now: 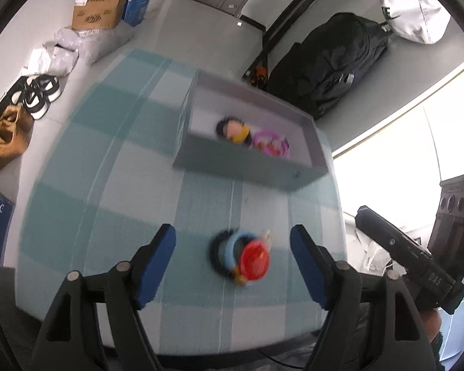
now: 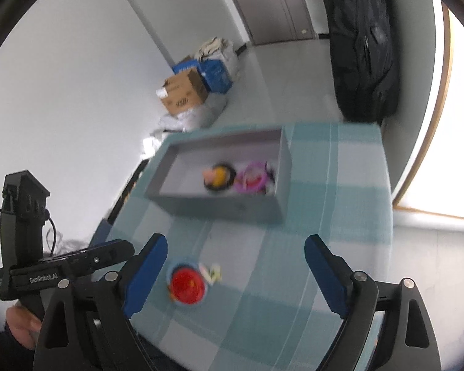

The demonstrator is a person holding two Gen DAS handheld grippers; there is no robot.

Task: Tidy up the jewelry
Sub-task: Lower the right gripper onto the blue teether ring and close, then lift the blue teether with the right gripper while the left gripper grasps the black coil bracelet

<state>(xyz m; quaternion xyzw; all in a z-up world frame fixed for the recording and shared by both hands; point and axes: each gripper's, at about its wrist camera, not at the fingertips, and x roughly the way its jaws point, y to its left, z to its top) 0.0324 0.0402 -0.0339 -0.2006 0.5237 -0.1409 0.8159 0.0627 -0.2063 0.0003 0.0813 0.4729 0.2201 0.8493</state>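
On your far left, along the floor, you have brown shoes (image 1: 6,142) and black-and-white sneakers (image 1: 38,94), with a cardboard box (image 1: 97,7) and a blue box (image 1: 136,0) further back against the wall. Moving in, your left gripper (image 1: 233,262) hangs over the teal checked tablecloth (image 1: 86,170) with its jaws spread wide and nothing between the blue pads; the loose pile of jewelry (image 1: 241,255), a dark ring, a light blue ring and a red round piece all touching, lies on the cloth in the gap between those fingers, apart from both. Beyond it sits the grey tray (image 1: 241,167), and inside it, toward its right end, you can see a dark piece with yellow and pink (image 1: 233,130) just beside a pink ring (image 1: 270,142); blur hides finer detail. Behind the tray a black bag (image 1: 331,65) leans by the wall. Further right, your right gripper (image 2: 235,273) is also wide open and empty above the cloth, with the red piece near its left finger (image 2: 145,275), not touching it. The bright window (image 2: 448,123) closes the right edge
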